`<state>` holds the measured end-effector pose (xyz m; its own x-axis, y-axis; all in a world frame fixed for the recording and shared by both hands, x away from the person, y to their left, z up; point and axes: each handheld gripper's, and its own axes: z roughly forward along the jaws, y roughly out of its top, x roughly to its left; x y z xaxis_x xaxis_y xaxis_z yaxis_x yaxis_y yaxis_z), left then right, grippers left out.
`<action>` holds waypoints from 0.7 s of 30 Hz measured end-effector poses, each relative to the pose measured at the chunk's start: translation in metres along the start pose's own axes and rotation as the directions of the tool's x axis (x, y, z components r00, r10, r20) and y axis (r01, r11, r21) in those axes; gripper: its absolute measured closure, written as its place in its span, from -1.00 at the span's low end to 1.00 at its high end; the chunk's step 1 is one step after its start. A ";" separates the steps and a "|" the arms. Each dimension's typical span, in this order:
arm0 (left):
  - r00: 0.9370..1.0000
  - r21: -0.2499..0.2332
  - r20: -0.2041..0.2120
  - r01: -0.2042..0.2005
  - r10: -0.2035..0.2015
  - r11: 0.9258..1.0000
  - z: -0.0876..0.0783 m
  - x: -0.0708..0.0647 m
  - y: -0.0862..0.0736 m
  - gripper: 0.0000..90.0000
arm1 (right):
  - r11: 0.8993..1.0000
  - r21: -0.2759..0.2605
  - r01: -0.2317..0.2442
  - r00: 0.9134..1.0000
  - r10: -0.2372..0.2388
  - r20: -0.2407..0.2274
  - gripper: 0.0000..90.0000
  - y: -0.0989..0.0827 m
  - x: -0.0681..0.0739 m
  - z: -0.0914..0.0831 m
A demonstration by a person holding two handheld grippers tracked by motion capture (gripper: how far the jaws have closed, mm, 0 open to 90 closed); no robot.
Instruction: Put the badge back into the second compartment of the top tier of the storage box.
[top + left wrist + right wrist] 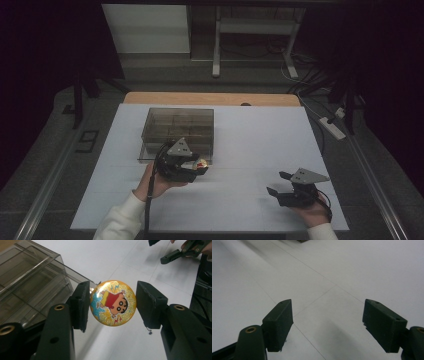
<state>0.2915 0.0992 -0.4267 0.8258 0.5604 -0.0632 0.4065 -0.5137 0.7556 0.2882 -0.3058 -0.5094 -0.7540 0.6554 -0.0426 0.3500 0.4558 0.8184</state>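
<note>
The white tabletop point(250, 150) has wide bare room across its middle and right side. Its far wooden edge runs behind the clear box point(178, 131), and its near edge lies just under the person's sleeves.

The clear box sits on the left half of the tabletop, well in from every edge. It is smoky transparent plastic, split by thin walls into several compartments; what lies in them I cannot tell.

The left gripper point(196, 166) hovers just in front of the box's near right corner, held in the left hand point(156, 184). In the left gripper view its jaws stand about halfway and hold a round badge point(113, 303) by its rim, one pad on each side. The badge is above the tabletop, beside the box's corner. Its glittery printed face, a cartoon child in a red shirt, is turned toward the gripper's camera. Being round, it has no long axis; the printed figure lies tilted, head toward the lower right.

The right gripper point(281, 183) rests low near the tabletop's near right corner, well apart from the box, its jaws wide with nothing between them.
</note>
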 end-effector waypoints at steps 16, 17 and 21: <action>0.999 -0.022 -0.024 0.024 -0.025 0.999 -0.009 0.009 -0.003 0.04 | 1.000 0.008 -0.002 1.000 0.002 0.003 -0.47 0.000 0.000 0.000; 0.999 -0.024 -0.027 0.027 -0.027 0.999 -0.010 0.010 -0.003 0.04 | 1.000 0.005 -0.004 1.000 0.004 0.003 -0.47 0.000 0.000 0.000; 0.999 -0.030 -0.036 0.036 -0.037 0.999 -0.012 0.012 -0.004 0.04 | 1.000 0.003 -0.005 1.000 0.005 0.002 -0.47 0.000 -0.001 0.000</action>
<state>0.2951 0.1164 -0.4227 0.7955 0.6021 -0.0680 0.4241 -0.4731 0.7723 0.2888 -0.3064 -0.5099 -0.7513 0.6587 -0.0393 0.3557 0.4545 0.8166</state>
